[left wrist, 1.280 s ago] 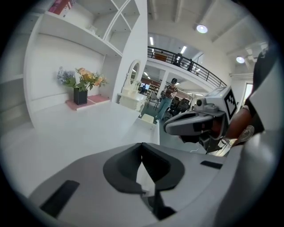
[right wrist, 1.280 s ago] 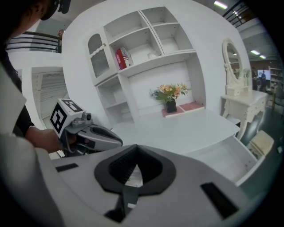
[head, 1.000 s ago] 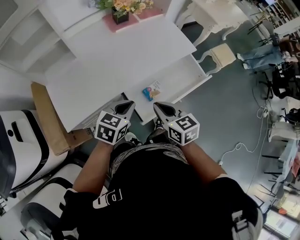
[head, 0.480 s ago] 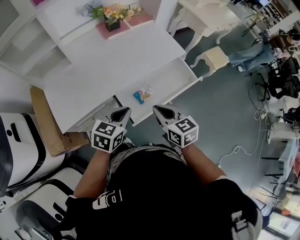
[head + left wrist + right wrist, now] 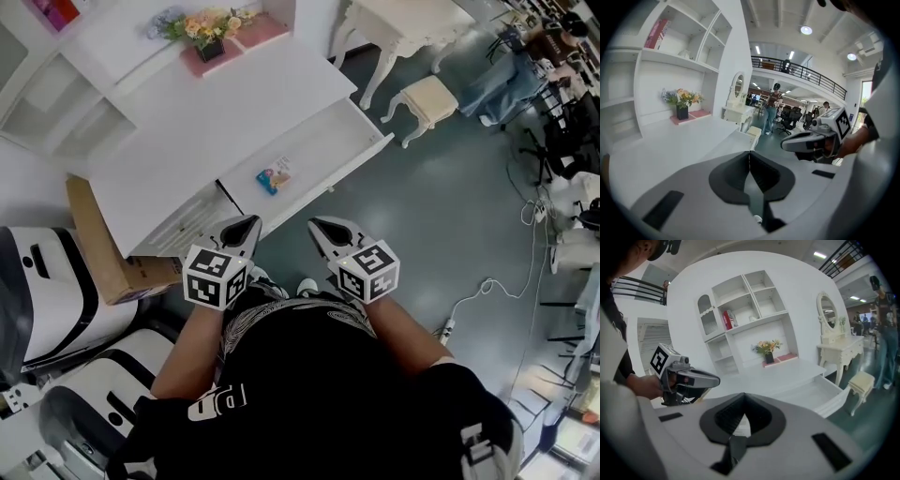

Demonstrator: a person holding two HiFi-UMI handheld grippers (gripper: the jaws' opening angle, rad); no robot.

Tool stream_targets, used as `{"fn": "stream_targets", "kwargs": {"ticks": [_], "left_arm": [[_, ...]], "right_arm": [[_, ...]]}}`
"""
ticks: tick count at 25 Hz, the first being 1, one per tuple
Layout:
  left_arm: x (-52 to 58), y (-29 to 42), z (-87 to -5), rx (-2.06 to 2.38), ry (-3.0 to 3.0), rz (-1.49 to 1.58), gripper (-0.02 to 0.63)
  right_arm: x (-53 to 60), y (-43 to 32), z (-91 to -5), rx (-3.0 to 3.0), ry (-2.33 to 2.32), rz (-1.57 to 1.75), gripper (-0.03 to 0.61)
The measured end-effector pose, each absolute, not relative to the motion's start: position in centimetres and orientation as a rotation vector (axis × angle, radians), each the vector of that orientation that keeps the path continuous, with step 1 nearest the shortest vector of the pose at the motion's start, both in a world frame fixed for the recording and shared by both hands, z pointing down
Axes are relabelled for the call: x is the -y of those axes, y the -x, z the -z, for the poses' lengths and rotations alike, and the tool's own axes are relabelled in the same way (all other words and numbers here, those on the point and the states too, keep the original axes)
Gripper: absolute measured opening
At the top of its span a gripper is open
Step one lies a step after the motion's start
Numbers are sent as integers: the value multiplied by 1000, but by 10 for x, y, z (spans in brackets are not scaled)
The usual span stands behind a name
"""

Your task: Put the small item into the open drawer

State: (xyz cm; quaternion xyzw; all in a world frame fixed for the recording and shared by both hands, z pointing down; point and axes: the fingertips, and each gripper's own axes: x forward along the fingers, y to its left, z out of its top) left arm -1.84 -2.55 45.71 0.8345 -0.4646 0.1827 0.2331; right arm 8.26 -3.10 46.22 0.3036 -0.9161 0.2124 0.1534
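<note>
Hovering near open drawer (image 5: 326, 139) holding small item (image 5: 274, 175), left claw (image 5: 249, 223) and right claw (image 5: 319, 226) closed, empty; risking bumping drawer front.

At the back of the white surface (image 5: 187, 122) you see a pot of flowers (image 5: 208, 28) standing on a pink mat (image 5: 258, 31). A brown cardboard box (image 5: 94, 234) stands at the left end of the surface. On your right are a cream dressing table (image 5: 403, 19) and a padded stool (image 5: 429, 97), and a white cable (image 5: 478, 292) lies on the green floor (image 5: 450, 206).
</note>
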Motion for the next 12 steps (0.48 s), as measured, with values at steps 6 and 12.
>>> {"fn": "stream_targets", "kwargs": {"ticks": [6,12], "left_arm": [[2,-11,-449,1279,-2303,-488,15],[-23,-25,-453,1272,-2322,-553,15]], "right_arm": [[10,-110,-467,2651,-901,-638,9],[-7,-117,-470,2686,-904,-680,9]]}}
